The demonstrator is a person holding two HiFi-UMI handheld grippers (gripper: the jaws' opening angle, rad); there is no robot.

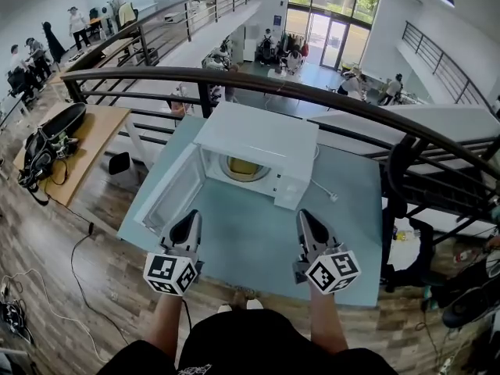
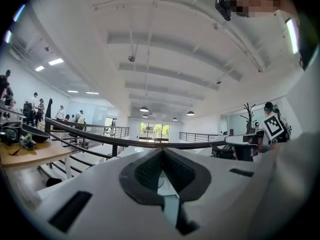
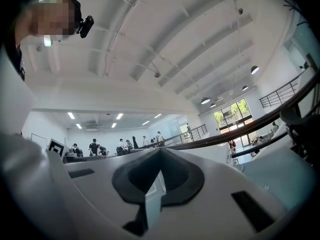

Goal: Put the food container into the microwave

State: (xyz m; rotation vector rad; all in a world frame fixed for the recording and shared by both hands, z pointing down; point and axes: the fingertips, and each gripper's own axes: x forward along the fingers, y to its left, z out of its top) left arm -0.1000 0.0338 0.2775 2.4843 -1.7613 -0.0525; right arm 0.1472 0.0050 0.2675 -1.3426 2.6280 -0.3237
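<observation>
1. A yellowish food container (image 1: 242,166) is seen inside the white box-shaped microwave oven (image 1: 258,143), resting on the floor of the cavity. Only its front part shows under the oven's roof, so its long axis and the way it points cannot be told.
2. The oven is set on the far half of a pale blue-green worktop (image 1: 258,244), with its opening turned toward the person. Its white glazed door (image 1: 170,192) is swung fully open to the left.
3. A white power cord (image 1: 324,191) is laid on the worktop just beside the oven's right side.
4. The left tongs (image 1: 193,217) are held over the near part of the worktop, in front of the open door and well apart from the container. The tips are pointed forward and upward.
5. In the left gripper view the left tongs (image 2: 161,153) are seen brought together at the tips, with nothing clamped between them.
6. The right tongs (image 1: 304,216) are held level with the left ones, in front of the oven's right corner and aimed the same way.
7. In the right gripper view the right tongs (image 3: 160,153) are likewise seen closed on nothing.
8. Both bare forearms are stretched forward side by side. The marker cubes are turned up toward the head camera.
9. A dark curved handrail (image 1: 312,92) is seen behind the worktop.
</observation>
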